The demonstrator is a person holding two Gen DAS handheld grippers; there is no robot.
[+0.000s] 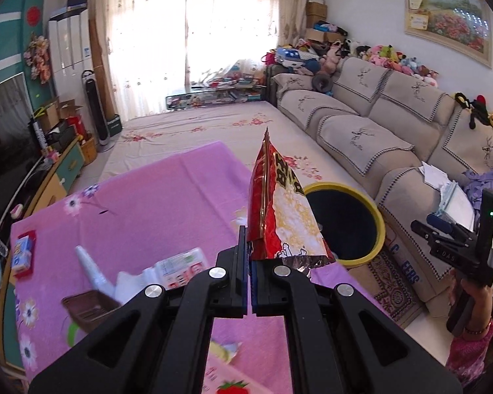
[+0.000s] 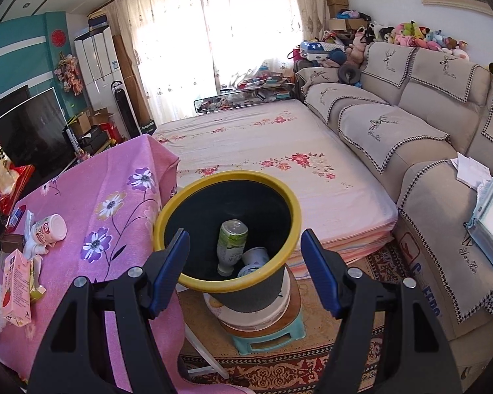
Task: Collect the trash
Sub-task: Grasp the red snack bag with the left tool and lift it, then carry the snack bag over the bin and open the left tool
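Note:
My left gripper (image 1: pixel 249 256) is shut on the lower corner of a red and white snack bag (image 1: pixel 281 210), which stands upright above the pink tablecloth (image 1: pixel 148 197). The same snack bag (image 2: pixel 0 177) shows at the far left of the right wrist view. Just right of the table stands a black bin with a yellow rim (image 2: pixel 167 210), also seen as the bin (image 1: pixel 374 210) behind the bag. Inside it lie a green-labelled bottle (image 2: pixel 231 243) and a white cup (image 2: pixel 256 259). My right gripper (image 2: pixel 245 269) is open above the bin's near rim, holding nothing.
On the table lie a white pot (image 2: pixel 49 228), a pink strawberry carton (image 2: pixel 16 292), a brown basket (image 1: pixel 88 305), crumpled wrappers (image 1: pixel 180 266) and a small packet (image 1: pixel 21 252). The bin stands on stacked stools (image 2: pixel 263 328). A beige sofa (image 1: pixel 394 131) lines the right side and a floral mattress (image 2: pixel 263 151) lies beyond.

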